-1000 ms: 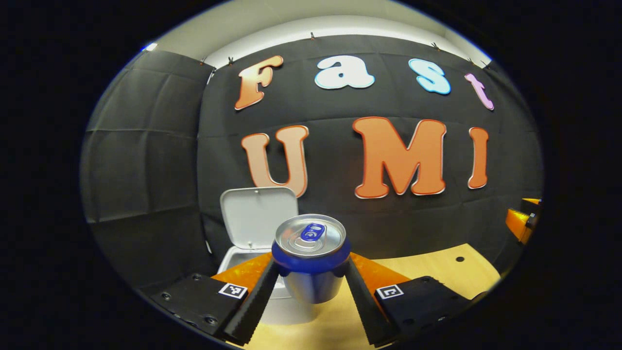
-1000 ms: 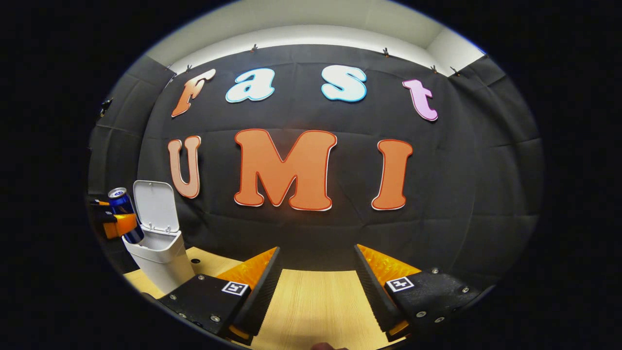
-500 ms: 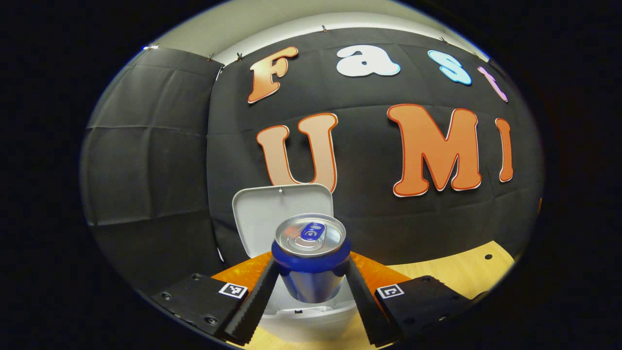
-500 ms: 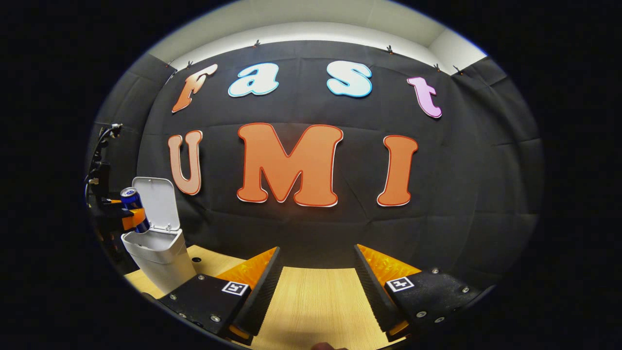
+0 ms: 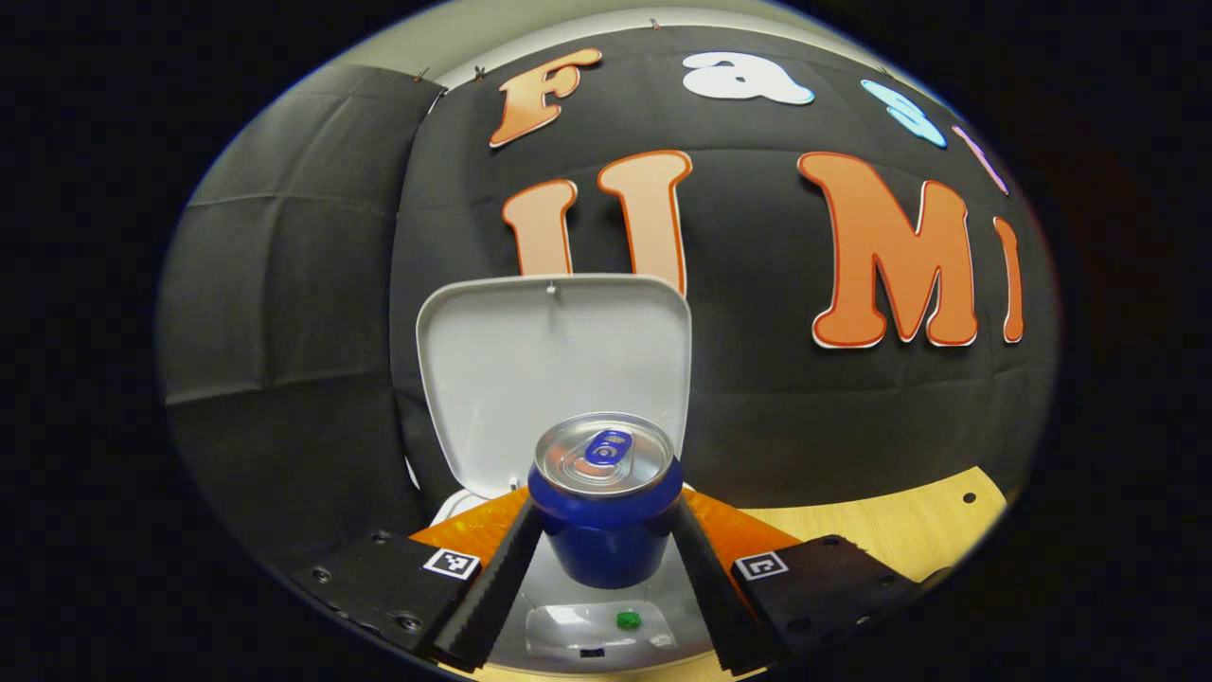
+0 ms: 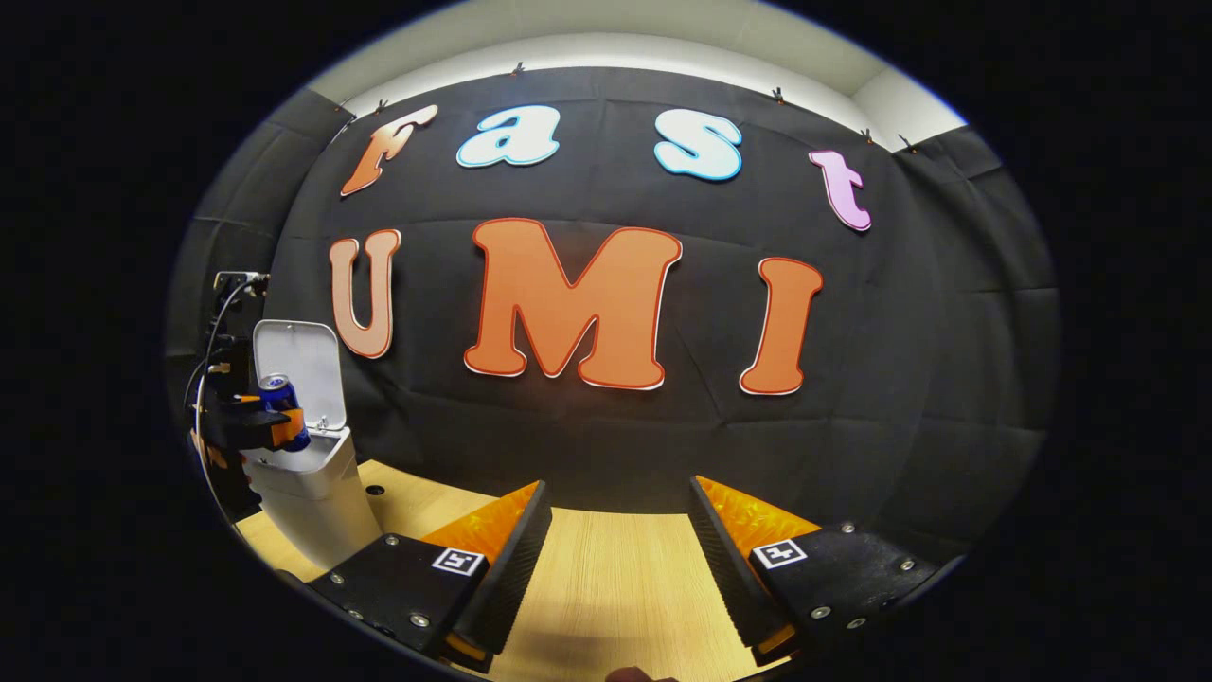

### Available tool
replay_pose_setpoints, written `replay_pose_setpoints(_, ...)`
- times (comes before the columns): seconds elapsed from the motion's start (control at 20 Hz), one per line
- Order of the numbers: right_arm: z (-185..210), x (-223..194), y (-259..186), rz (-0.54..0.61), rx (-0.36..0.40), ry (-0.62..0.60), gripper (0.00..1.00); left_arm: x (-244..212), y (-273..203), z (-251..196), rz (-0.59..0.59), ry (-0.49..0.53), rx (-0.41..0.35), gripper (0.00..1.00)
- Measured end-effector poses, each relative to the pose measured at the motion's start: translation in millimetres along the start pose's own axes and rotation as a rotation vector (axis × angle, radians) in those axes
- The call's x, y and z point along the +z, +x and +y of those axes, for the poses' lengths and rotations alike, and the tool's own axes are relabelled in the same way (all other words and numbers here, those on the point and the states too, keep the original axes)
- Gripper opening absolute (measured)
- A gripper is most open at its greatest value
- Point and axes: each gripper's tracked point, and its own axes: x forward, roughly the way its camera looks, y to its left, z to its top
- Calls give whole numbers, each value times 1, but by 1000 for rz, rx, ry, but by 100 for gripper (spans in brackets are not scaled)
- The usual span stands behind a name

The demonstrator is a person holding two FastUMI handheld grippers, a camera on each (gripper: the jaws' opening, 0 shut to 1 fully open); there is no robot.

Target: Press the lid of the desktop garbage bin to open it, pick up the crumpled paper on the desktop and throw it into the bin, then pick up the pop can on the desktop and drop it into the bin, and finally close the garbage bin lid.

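Pop can [image 5: 606, 502] upright, label unreadable, pinched in left gripper [image 5: 606, 568] above open garbage bin [image 5: 606, 635], before raised lid [image 5: 554, 379]; right gripper [image 6: 620, 559] spread over desktop [image 6: 615, 587], right of bin.

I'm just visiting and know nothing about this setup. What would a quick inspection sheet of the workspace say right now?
Surface: light wooden table with small holes.
Job's things: white bin, lid upright and open; blue pop can held above the opening.
Clutter: small green speck inside the bin.
Grippers: left gripper shut on the can; right gripper open, holding nothing.
Cables: a thin cable near the left gripper.
Surroundings: black cloth wall.
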Motion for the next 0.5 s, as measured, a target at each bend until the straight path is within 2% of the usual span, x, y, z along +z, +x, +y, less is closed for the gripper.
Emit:
replay_pose_setpoints(0.2, -2, 0, 1, 0, -6, -10, 88, 7, 1, 0, -34, -16, -3, 86)
replay_pose_setpoints(0.3, -2, -1, 1, 0, -3, -4, 87, 14, -2, -4, -53, -8, -6, 93)
replay_pose_setpoints(0.5, -5, -3, -1, 2, 7, 1, 87, 49, -10, -9, -137, 38, -7, 92)
